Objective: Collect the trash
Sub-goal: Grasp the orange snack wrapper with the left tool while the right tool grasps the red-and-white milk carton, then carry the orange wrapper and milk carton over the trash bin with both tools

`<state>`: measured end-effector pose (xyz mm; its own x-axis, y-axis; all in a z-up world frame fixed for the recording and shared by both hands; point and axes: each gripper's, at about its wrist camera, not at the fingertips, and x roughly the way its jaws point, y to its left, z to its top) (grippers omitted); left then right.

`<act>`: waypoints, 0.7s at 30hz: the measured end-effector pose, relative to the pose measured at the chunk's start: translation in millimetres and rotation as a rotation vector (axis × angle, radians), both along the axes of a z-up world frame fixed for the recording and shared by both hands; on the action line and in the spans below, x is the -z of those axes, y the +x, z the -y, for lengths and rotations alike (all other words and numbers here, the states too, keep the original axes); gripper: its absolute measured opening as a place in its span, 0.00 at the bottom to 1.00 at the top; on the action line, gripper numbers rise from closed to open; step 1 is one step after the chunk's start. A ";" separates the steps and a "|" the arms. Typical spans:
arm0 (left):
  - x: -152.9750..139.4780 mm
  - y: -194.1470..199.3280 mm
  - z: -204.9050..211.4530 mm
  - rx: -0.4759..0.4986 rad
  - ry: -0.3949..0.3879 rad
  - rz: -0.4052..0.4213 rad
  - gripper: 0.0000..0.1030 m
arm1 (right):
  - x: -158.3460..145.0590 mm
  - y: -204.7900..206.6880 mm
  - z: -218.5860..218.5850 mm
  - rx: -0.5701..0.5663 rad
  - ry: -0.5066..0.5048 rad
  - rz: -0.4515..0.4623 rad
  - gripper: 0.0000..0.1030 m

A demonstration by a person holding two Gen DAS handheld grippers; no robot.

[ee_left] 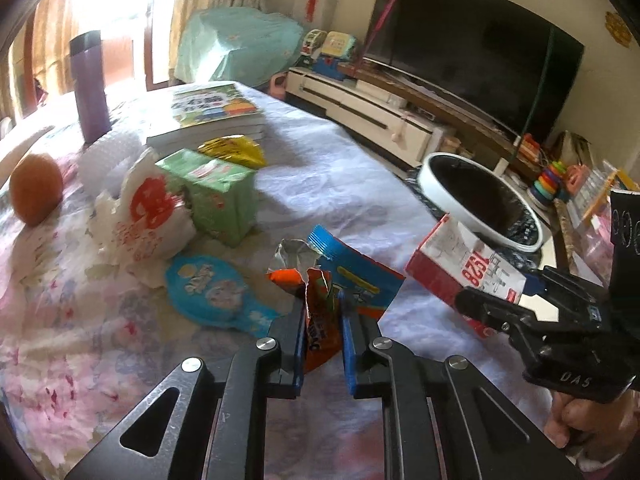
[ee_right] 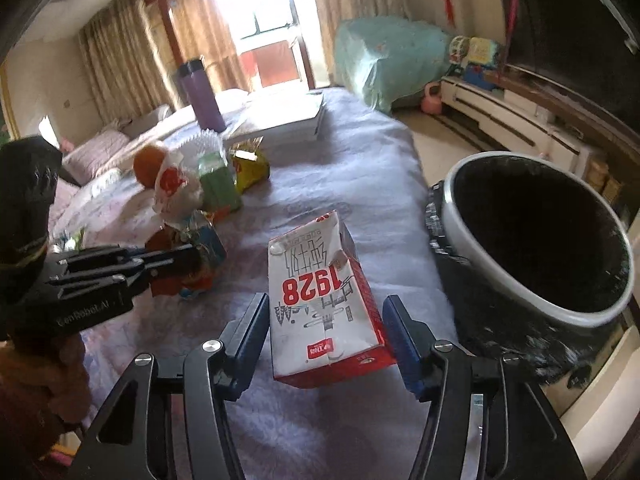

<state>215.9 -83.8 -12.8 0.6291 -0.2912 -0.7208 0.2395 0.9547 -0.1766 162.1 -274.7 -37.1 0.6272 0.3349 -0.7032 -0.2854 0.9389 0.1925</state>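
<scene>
My left gripper [ee_left: 322,300] is shut on an orange and blue snack wrapper [ee_left: 320,280], held just above the cloth-covered table [ee_left: 340,168]. My right gripper [ee_right: 324,312] is shut on a red and white milk carton [ee_right: 316,300] marked 1928, lifted near the table's right edge. The carton also shows in the left wrist view [ee_left: 464,268], next to the trash bin. The bin [ee_right: 536,240] has a white rim and a black liner and stands just right of the table. A crumpled white and red wrapper [ee_left: 148,216], a blue round lid [ee_left: 212,288] and a yellow packet [ee_left: 234,150] lie on the table.
A green tissue pack [ee_left: 216,192], an orange [ee_left: 36,188], a purple flask [ee_left: 90,84] and a stack of books [ee_left: 208,114] sit on the table. A TV [ee_left: 472,40] on a low cabinet and toys stand beyond the bin.
</scene>
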 end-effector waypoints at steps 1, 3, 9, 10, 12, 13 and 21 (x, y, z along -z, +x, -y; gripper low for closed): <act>-1.5 -0.9 3.2 0.009 -0.003 0.002 0.13 | -2.7 -2.2 4.3 0.014 0.010 0.010 0.57; -3.9 -2.9 9.4 0.025 -0.007 0.004 0.13 | -7.9 -6.7 12.4 0.038 0.029 0.025 0.57; -9.2 -4.0 30.7 0.073 -0.007 0.006 0.13 | -22.1 -17.0 37.2 0.111 0.054 0.063 0.57; -10.6 -3.8 35.3 0.083 -0.006 0.009 0.13 | -23.6 -18.6 42.5 0.123 0.059 0.067 0.57; -12.2 -2.9 42.9 0.096 -0.003 0.013 0.13 | -25.6 -20.4 49.4 0.141 0.065 0.072 0.57; -13.1 -2.5 46.5 0.103 -0.003 0.015 0.13 | -26.2 -21.0 52.5 0.150 0.067 0.075 0.56; -17.9 8.5 75.3 0.156 0.004 0.024 0.13 | -26.6 -24.3 76.9 0.207 0.075 0.087 0.56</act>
<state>224.4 -159.2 5.1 0.5938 -0.3838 -0.7072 0.3889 0.9063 -0.1653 137.9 -351.6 -10.5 0.7451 0.2416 -0.6216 -0.1065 0.9632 0.2468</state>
